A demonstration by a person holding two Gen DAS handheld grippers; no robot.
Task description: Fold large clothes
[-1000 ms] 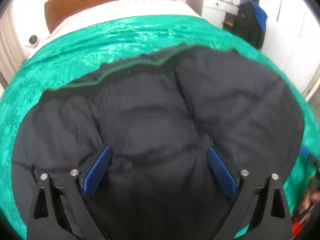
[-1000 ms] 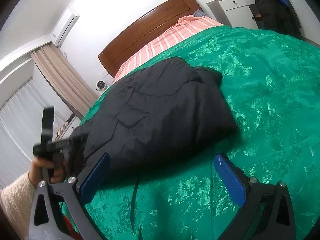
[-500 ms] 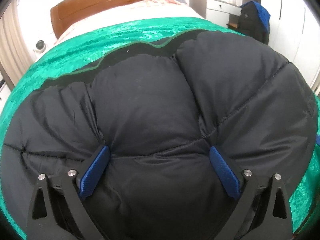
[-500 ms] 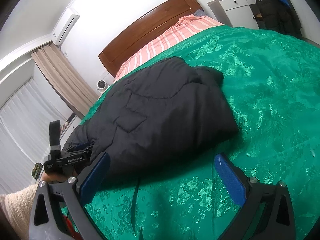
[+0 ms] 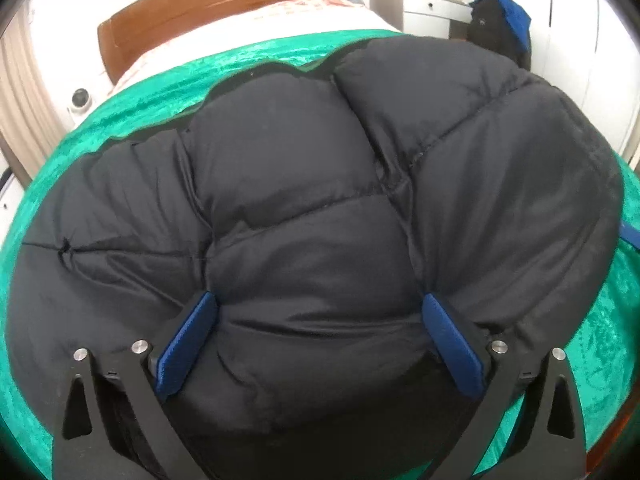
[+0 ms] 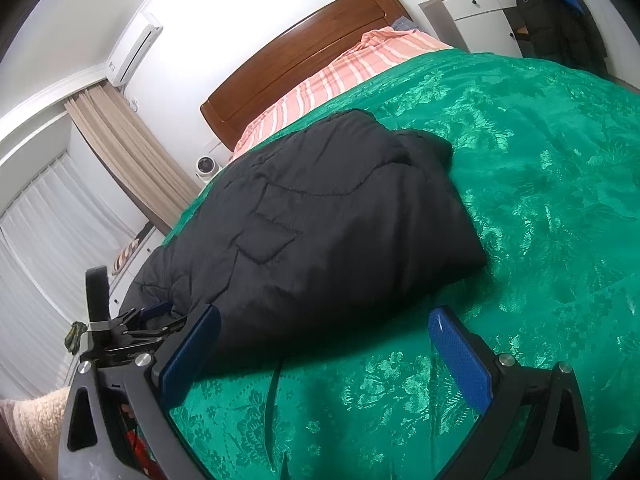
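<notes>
Two grippers; one black jacket

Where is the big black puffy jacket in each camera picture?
Left wrist view: the black jacket fills the middle, bulging between the open left gripper.
Right wrist view: it lies left of centre on the green bedspread.
Shared landmark: the wooden headboard.

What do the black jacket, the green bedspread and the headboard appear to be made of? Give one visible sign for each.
Black puffer jacket: smooth matte synthetic shell, probably padded; stitched quilt lines and puffy panels.
Green bedspread: shiny satin-like fabric; woven floral pattern catches light.
Headboard: varnished brown wood, glossy; whether solid or veneer is unclear.
</notes>
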